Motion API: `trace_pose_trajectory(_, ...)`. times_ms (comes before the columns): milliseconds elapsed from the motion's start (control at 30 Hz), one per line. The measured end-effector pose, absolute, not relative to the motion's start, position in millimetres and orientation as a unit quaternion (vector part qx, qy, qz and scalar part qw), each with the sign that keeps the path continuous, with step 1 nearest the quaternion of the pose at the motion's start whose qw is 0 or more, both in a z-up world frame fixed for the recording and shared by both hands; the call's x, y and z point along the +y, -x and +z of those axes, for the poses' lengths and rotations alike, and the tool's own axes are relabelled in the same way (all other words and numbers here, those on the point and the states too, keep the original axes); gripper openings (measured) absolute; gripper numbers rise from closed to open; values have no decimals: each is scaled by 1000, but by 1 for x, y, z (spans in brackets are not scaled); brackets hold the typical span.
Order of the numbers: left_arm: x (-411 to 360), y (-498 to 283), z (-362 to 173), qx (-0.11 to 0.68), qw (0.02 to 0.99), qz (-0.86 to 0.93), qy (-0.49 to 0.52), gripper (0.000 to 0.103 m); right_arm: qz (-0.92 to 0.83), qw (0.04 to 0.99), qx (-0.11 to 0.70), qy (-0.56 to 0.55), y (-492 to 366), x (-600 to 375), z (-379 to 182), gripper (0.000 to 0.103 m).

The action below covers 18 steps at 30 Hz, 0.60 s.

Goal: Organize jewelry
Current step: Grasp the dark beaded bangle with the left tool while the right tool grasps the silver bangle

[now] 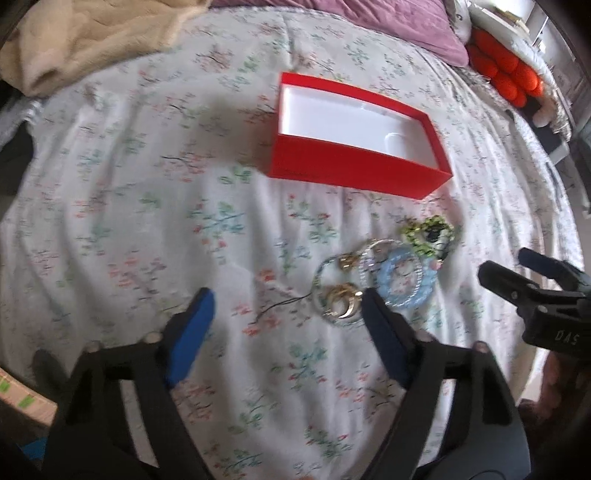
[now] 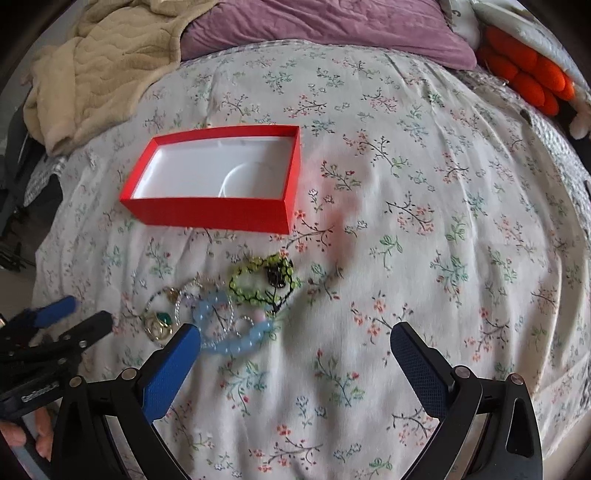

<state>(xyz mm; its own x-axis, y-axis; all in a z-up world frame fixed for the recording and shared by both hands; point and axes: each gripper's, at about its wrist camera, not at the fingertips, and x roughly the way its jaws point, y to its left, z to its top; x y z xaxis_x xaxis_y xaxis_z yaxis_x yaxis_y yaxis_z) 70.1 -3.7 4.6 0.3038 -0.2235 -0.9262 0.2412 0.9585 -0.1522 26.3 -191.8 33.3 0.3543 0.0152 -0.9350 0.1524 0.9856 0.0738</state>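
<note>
A red box (image 1: 351, 173) with a white inside stands open and empty on the flowered bedsheet, also visible as the red box (image 2: 207, 216) in the right wrist view. In front of it lies a small heap of jewelry: a green beaded bracelet (image 1: 428, 234) (image 2: 262, 280), a pale blue bead bracelet (image 1: 400, 280) (image 2: 236, 332), clear bead loops and gold pieces (image 1: 343, 302) (image 2: 160, 323). My left gripper (image 1: 286, 299) (image 2: 83, 314) is open over bare sheet, its right finger beside the gold pieces. My right gripper (image 2: 295, 332) (image 1: 517, 273) is open, its left finger at the blue bracelet's edge.
A beige blanket (image 1: 92, 40) (image 2: 103, 66) is bunched at the back left. A purple pillow (image 1: 369, 22) (image 2: 332, 26) lies at the head of the bed, with an orange plush (image 1: 509, 77) (image 2: 532, 74) at the back right. A hand (image 2: 22, 435) holds the left gripper.
</note>
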Motion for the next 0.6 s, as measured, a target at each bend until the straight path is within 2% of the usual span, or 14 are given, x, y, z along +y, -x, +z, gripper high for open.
trace_pose_trajectory(33,-5,-73,0,577,803,-153,1,64,-40,818,569,-79,-28,-193,32,102)
trace_pose_trajectory(133,-10,-80,-10,591,788,-170,21,46,-33,813,574,-94,-34,-195,27,99)
trace_pose_trajectory(233,-16,-87,-19,603,776,-183,35,35,-31,808,580,-98,-41,-195,21,93)
trace_pose_trajectory(333,-23,-92,-28,612,767,-188,32,26,-23,801,588,-106,-46,-194,13,81)
trace_pose_trajectory(400,-26,-93,-35,620,761,-188,27,22,-12,795,595,-121,-48,-193,8,69)
trace_pose_trajectory(500,-32,-96,-40,624,759,-186,16,21,2,786,603,-135,-51,-191,2,55)
trace_pose_trajectory(600,-34,-97,-45,628,757,-181,7,17,16,782,606,-142,-54,-186,-1,46)
